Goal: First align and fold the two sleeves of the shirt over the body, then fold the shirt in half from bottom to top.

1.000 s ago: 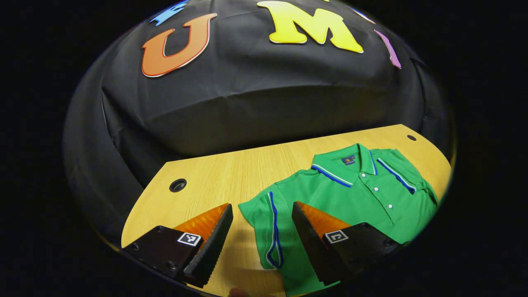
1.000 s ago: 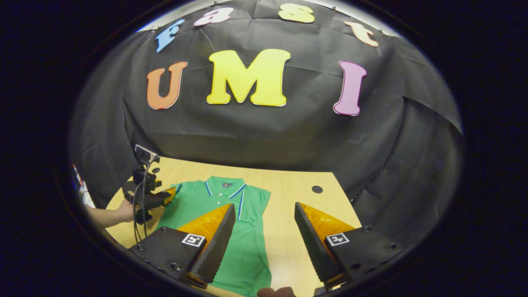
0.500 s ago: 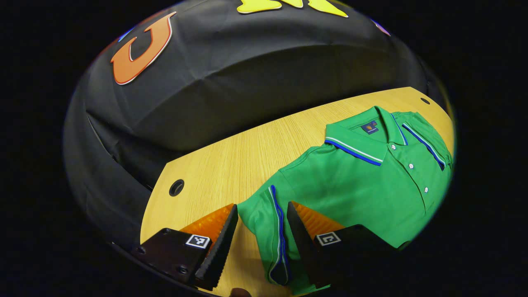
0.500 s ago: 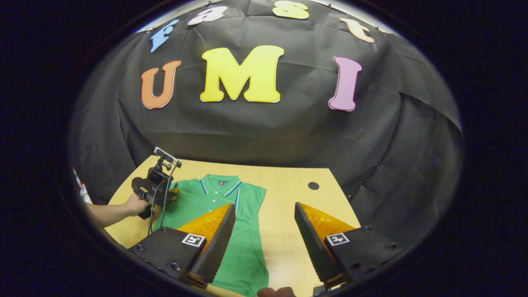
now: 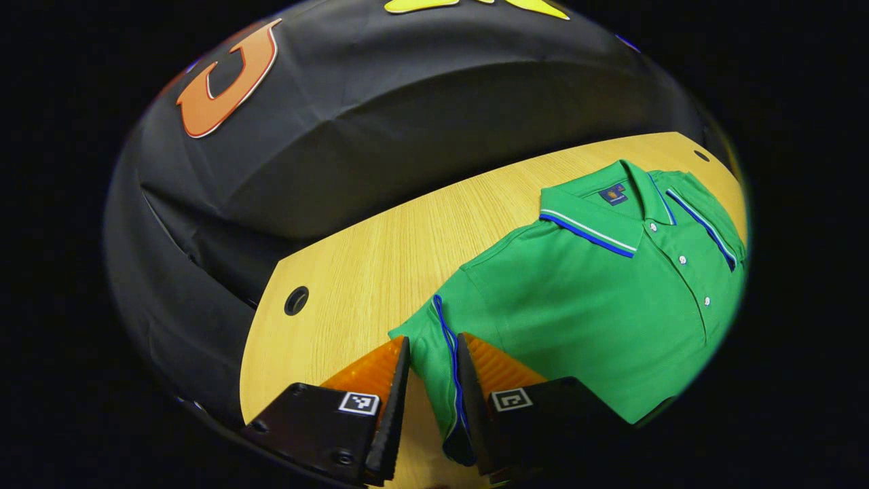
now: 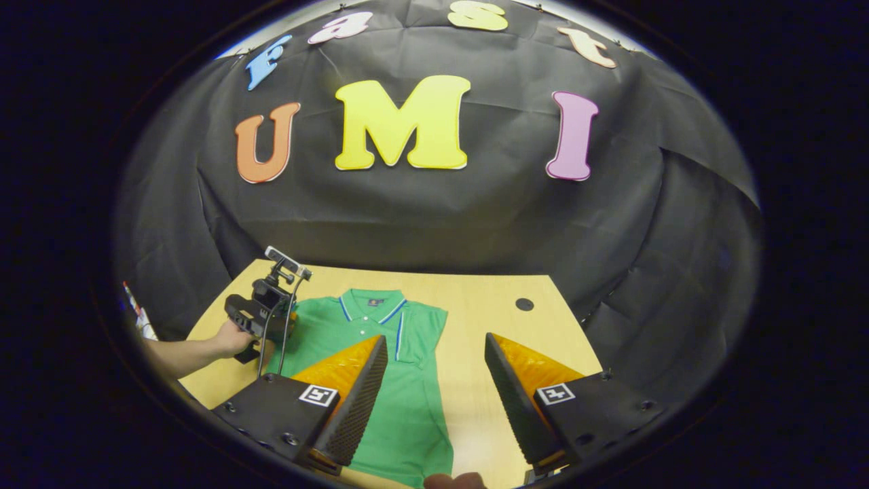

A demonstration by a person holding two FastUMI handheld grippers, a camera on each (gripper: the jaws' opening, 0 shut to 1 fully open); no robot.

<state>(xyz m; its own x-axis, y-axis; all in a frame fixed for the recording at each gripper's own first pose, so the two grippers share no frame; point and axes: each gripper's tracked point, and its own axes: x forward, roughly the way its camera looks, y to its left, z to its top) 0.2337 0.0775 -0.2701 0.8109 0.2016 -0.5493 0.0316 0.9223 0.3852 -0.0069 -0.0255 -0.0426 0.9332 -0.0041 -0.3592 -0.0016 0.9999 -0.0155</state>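
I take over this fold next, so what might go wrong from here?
The left gripper straddles only the sleeve cuff edge, so the cloth may slip out on lifting. The right gripper hangs open above the shirt, pinning nothing, so a pull might drag the whole shirt across the table.

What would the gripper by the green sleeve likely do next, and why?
Probably shut on it: the left gripper straddles the striped sleeve of the shirt with gaps on both sides, so it must pinch before folding it over.
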